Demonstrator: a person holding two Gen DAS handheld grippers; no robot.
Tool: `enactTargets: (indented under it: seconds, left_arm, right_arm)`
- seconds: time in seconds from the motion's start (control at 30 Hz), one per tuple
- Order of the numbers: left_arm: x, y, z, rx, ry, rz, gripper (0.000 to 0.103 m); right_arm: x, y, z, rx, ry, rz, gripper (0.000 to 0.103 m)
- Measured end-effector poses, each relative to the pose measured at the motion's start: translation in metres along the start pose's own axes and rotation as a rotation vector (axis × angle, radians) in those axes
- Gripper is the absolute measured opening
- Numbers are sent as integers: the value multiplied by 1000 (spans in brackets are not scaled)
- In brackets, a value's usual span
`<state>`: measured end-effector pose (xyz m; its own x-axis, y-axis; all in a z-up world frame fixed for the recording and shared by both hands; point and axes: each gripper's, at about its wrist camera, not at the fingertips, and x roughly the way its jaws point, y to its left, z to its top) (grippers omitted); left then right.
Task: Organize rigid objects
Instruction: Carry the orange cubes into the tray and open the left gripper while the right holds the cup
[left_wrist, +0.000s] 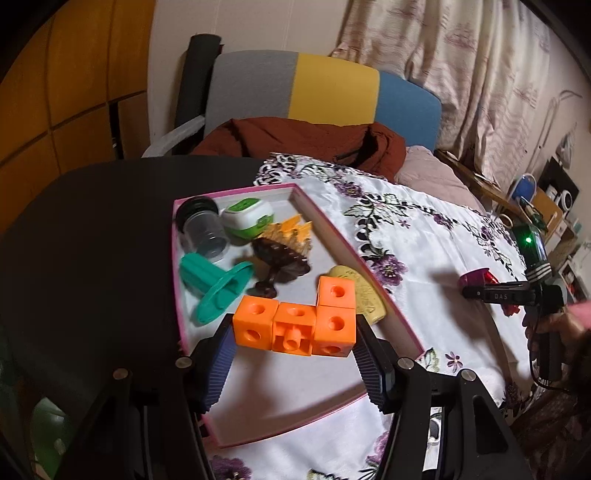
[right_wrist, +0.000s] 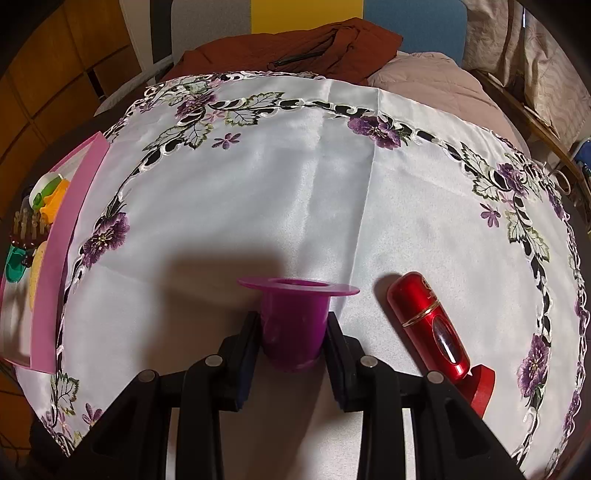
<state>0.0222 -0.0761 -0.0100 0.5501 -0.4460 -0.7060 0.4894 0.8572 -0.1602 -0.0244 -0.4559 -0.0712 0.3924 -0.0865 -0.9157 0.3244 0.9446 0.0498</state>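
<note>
My left gripper (left_wrist: 295, 334) is shut on an L-shaped piece of orange cubes (left_wrist: 295, 325), held over the pink-rimmed box (left_wrist: 328, 218). In the box lie a clear jar (left_wrist: 203, 232), a green-white gadget (left_wrist: 247, 218), a teal flanged piece (left_wrist: 214, 288), a dark brush (left_wrist: 280, 266), orange clips (left_wrist: 291, 230) and a yellow piece (left_wrist: 364, 291). My right gripper (right_wrist: 291, 326) is shut on a purple flanged cup (right_wrist: 295, 321) just above the white embroidered cloth (right_wrist: 295, 177); it also shows in the left wrist view (left_wrist: 480, 286). A red bottle (right_wrist: 428, 325) lies to its right.
A red block (right_wrist: 480, 387) lies under the bottle's near end. The pink box (right_wrist: 59, 236) is at the left edge in the right wrist view. A chair (left_wrist: 332, 92) with a brown jacket (left_wrist: 303, 140) stands behind the dark table (left_wrist: 92, 221). Clutter sits at the far right.
</note>
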Motion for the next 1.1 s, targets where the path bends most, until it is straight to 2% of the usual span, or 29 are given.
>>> enactTargets:
  seconds: [0.1,0.27,0.4,0.53,0.6,0.77,0.87,0.93,0.97,1.1]
  left_arm:
    - [-2,19,-3,-64,14,-11,61]
    - [1,37,-12,-102,34,20,61]
    - [14,39,-14,-89,65,46,61]
    - [37,35,-8,-41,90,107,62]
    - [46,34,-2,-29,70,142,61]
    - [68,34,8,-33,95,155,63]
    - [67,30,8,-18,73,179,64]
    - [60,28,7,-6,46,186,74]
    - [56,28,7,-4,36,200,76]
    - [42,27,6,-15,13,200,77]
  right_arm:
    - [0,0,0,-5,0,-2,33]
    - [1,0,0,-8,1,-1,33]
    - [0,1,0,-10,2,-3,33]
    - [0,1,0,-9,3,-3,33]
    - [0,1,0,-12,3,-5,33]
    - [1,1,0,-14,4,-3,33]
    - [1,0,0,-17,4,-4,33]
    - [1,0,0,-16,4,-3,33]
    - [1,1,0,-16,4,-4,33]
    - [1,1,0,-17,4,-4,33]
